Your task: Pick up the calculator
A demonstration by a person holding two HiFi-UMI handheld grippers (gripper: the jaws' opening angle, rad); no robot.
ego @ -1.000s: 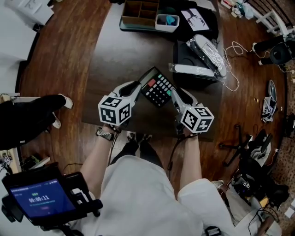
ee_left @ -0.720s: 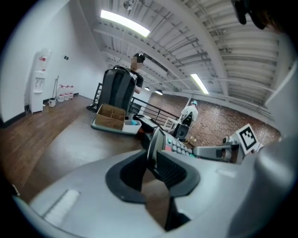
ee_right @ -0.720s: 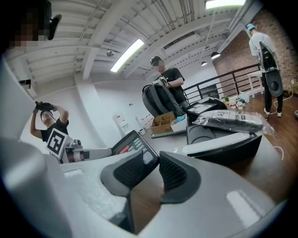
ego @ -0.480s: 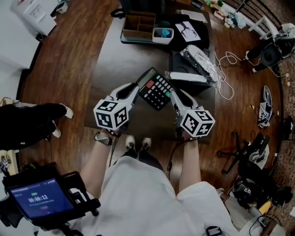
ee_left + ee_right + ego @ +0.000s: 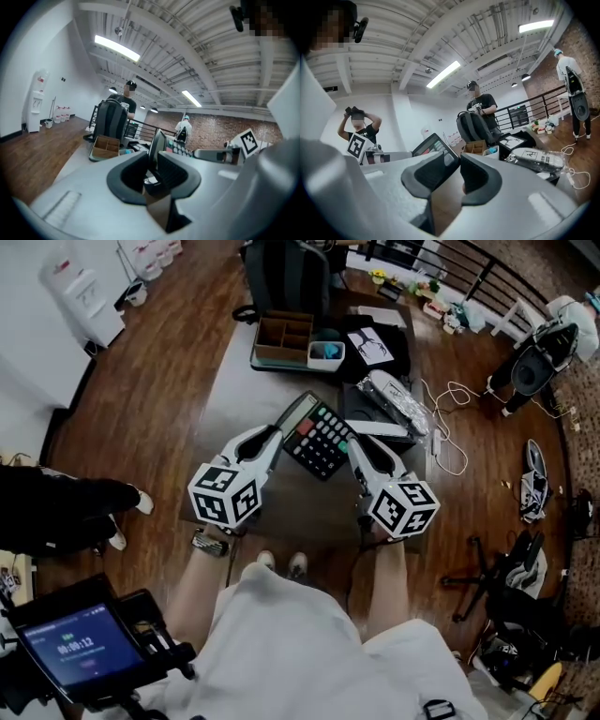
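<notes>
The calculator (image 5: 319, 437), black with white, red and green keys, hangs tilted above the grey table (image 5: 234, 381), held from both sides. My left gripper (image 5: 278, 434) is shut on its left edge, and the thin edge stands between the dark pads in the left gripper view (image 5: 157, 140). My right gripper (image 5: 352, 444) is shut on its right edge. In the right gripper view the calculator (image 5: 431, 143) rises from between the pads of that gripper (image 5: 458, 168). Each gripper view shows the other gripper's marker cube across the calculator.
At the table's far end sit a wooden compartment box (image 5: 286, 338) and a black case with a plastic-wrapped item (image 5: 398, 399). A backpack (image 5: 286, 273) stands beyond them. White cable (image 5: 450, 427) lies on the wooden floor to the right. Other people stand around the room.
Both grippers have risen together with the calculator between them. The table and floor now look farther below, and more of the room's far end has come into view.
</notes>
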